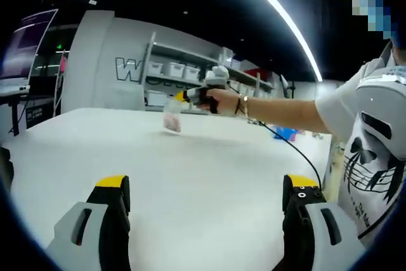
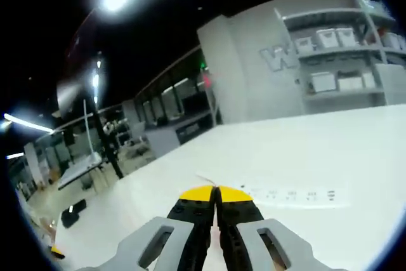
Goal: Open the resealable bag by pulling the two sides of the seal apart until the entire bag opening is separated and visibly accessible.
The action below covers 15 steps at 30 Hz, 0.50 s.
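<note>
The white table (image 1: 190,188) is serving as the landmark here. In the left gripper view, the left gripper (image 1: 206,211) is hovering above the near part of the table, its two yellow-tipped jaws standing wide apart with nothing between them. Farther across the table, a person's hand (image 1: 222,101) is reaching in from the right side, holding the right gripper (image 1: 185,97) above the tabletop. The resealable bag (image 1: 172,115) is hanging from that gripper's tip, a small clear bag that seems to have something pale pink at its bottom, though it is too small and blurred to be sure. The bag's lower end is sitting just above or on the table surface; which one cannot be told. A black cable (image 1: 298,150) is trailing from the arm down over the far right edge of the table.

In the right gripper view, the right gripper (image 2: 216,196) is showing its yellow tips pressed together, pinching a thin clear edge of the bag (image 2: 206,181) that is poking out above them, over the table (image 2: 330,150). Beyond the table, grey shelves (image 1: 184,68) with white bins are standing against the wall.
</note>
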{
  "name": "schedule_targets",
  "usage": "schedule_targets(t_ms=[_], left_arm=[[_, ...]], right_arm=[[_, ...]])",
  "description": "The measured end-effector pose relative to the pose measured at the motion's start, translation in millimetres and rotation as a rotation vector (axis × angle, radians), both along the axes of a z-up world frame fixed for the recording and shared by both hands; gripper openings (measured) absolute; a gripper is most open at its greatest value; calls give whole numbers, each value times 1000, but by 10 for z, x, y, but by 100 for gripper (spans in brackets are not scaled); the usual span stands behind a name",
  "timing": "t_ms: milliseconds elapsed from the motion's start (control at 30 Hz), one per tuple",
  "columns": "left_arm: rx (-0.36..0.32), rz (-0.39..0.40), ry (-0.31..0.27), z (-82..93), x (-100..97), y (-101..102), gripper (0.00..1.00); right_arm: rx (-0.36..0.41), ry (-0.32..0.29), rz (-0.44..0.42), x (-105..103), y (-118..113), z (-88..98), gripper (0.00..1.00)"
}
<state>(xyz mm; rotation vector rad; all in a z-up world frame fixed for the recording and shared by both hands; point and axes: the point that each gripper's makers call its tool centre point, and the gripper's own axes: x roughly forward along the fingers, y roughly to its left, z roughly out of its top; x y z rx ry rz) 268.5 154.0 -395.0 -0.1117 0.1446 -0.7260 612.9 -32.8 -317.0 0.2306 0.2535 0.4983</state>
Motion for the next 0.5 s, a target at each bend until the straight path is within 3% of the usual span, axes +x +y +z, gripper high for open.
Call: schedule_targets(t_ms=[300,500], left_arm=[[-10,-9,6,-39,-17,-6,99],[-10,-3,5,-43,-18,25,99]], right_arm=[[-37,-15,-64,176,-49,-85,0],[-88,-32,-57,200,135,-235,0]])
